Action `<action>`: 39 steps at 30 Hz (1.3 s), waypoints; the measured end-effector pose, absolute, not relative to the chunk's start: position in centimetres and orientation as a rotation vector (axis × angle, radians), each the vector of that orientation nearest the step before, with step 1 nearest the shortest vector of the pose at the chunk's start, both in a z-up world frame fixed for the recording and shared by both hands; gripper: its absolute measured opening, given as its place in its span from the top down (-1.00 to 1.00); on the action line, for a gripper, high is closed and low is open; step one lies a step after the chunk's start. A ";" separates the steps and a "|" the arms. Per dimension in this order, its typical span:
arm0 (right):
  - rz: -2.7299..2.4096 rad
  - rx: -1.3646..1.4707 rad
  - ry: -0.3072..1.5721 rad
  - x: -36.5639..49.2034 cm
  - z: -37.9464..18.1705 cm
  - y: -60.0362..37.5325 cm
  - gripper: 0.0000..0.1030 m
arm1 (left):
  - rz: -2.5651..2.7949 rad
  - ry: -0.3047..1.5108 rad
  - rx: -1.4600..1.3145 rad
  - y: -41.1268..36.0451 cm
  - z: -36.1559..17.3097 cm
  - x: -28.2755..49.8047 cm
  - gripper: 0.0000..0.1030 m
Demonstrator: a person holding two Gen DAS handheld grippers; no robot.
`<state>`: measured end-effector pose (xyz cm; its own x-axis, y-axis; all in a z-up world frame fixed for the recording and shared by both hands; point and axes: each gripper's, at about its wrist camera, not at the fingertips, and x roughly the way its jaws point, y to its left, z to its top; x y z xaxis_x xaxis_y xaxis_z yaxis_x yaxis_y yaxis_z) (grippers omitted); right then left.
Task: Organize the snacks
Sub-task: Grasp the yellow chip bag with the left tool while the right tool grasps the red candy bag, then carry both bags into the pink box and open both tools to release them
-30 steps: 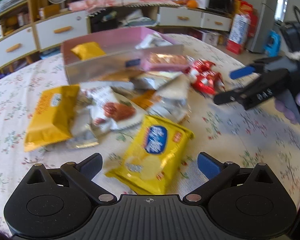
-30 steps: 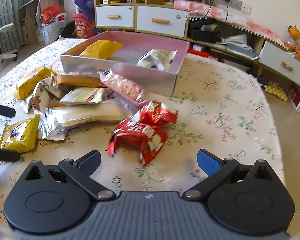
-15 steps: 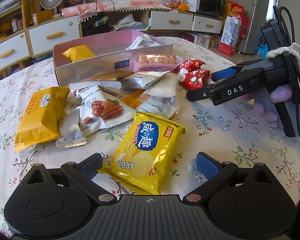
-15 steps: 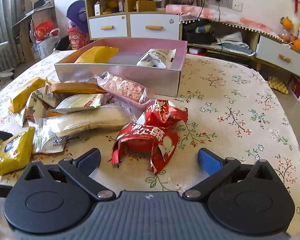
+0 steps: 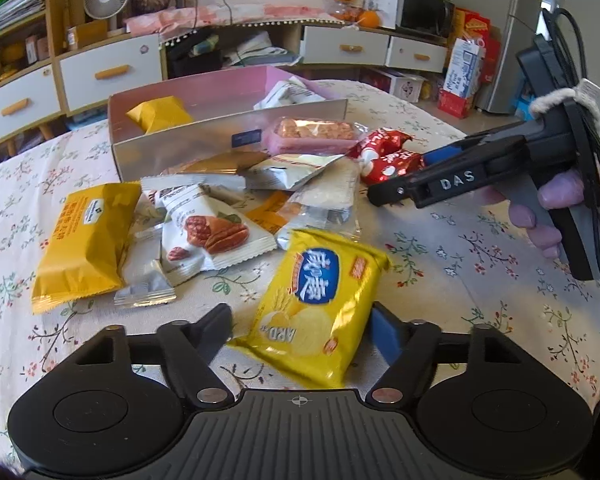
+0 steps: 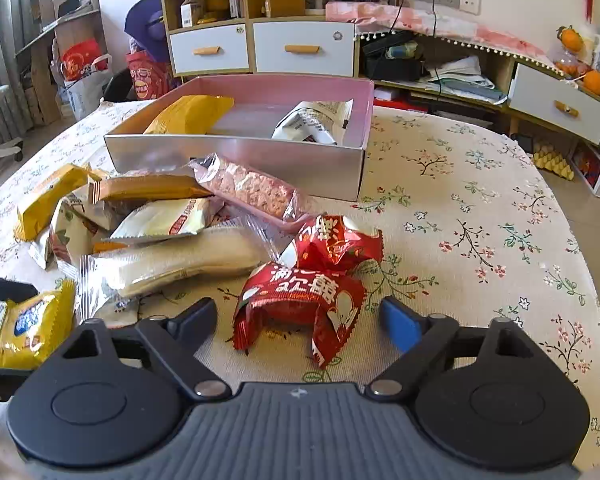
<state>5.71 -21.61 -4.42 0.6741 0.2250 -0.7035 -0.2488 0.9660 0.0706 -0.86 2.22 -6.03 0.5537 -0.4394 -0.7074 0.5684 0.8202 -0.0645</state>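
A yellow chip bag point(image 5: 320, 300) lies on the floral tablecloth between the fingers of my left gripper point(image 5: 300, 320). Its jaws are closing around the bag, with a small gap still showing at the left fingertip point(image 5: 216, 320). Two red snack packets point(image 6: 312, 280) lie between the fingers of my right gripper point(image 6: 296, 312). Those jaws are closing too, and neither pad touches the nearer packet. In the left wrist view the right gripper point(image 5: 396, 178) reaches in from the right over the red packets point(image 5: 384, 156). A silver box with a pink inside point(image 6: 236, 152) holds a yellow pack and a white pack.
A heap of snack packs point(image 5: 204, 216) lies between the box and the grippers, with a long yellow pack point(image 5: 84, 240) at its left. A pink biscuit pack point(image 6: 252, 188) leans on the box front. Drawers and shelves stand behind the table. Bare tablecloth point(image 6: 480, 220) lies to the right.
Both pairs of fingers have come closer together, the left around the yellow chip bag, the right around the red packet. The hands have hardly moved.
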 end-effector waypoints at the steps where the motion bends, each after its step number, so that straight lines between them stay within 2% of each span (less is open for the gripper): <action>1: 0.265 -0.029 0.788 5.8 -4.4 -21.6 -0.58 | -0.604 0.780 0.186 2.1 -6.0 -0.9 -0.26; 3: 0.261 -0.027 0.787 5.7 -4.4 -21.7 -0.50 | -0.609 0.771 0.203 1.9 -5.9 -1.1 -0.20; 7: 0.266 -0.017 0.787 5.7 -4.2 -21.8 -0.24 | -0.618 0.744 0.229 1.3 -5.7 -1.5 0.08; 16: 0.281 0.007 0.805 5.9 -3.7 -21.9 0.09 | -0.617 0.744 0.235 1.1 -5.3 -1.7 0.10; 39: 0.315 0.109 0.720 6.4 0.3 -22.5 0.14 | -0.548 0.700 0.140 1.0 -0.5 0.7 0.10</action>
<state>6.44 -22.50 0.34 0.7069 0.3201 -0.6308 -0.2453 0.9474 0.2058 0.74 1.02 -0.50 0.6308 -0.4311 -0.6452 0.5229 0.8505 -0.0571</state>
